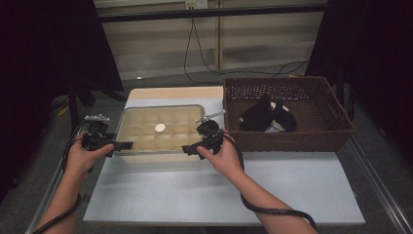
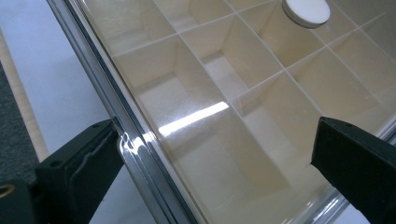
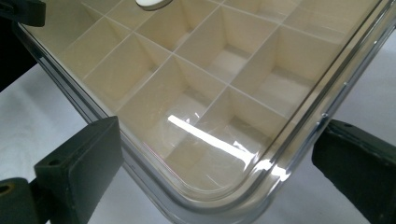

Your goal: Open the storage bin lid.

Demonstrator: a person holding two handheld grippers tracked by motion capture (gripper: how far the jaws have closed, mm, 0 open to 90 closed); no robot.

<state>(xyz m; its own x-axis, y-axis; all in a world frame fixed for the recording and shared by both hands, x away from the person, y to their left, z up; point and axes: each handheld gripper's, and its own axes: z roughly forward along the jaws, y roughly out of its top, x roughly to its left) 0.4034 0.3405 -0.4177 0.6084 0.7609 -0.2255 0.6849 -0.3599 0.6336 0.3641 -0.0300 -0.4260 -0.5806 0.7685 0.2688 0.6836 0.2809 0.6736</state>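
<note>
High view shows the clear lid (image 1: 146, 141) lying flat on the divided tray (image 1: 160, 113) at the table's (image 1: 272, 180) middle, left of the wicker basket (image 1: 341, 131); it looks light, stiff and slippery, probably best taken by its near corners. The left gripper (image 2: 215, 149) stands wide open astride the near left corner, one jaw touching the rim. The right gripper (image 3: 215, 158) is equally agape around the near right corner, clamping nothing yet.
</note>
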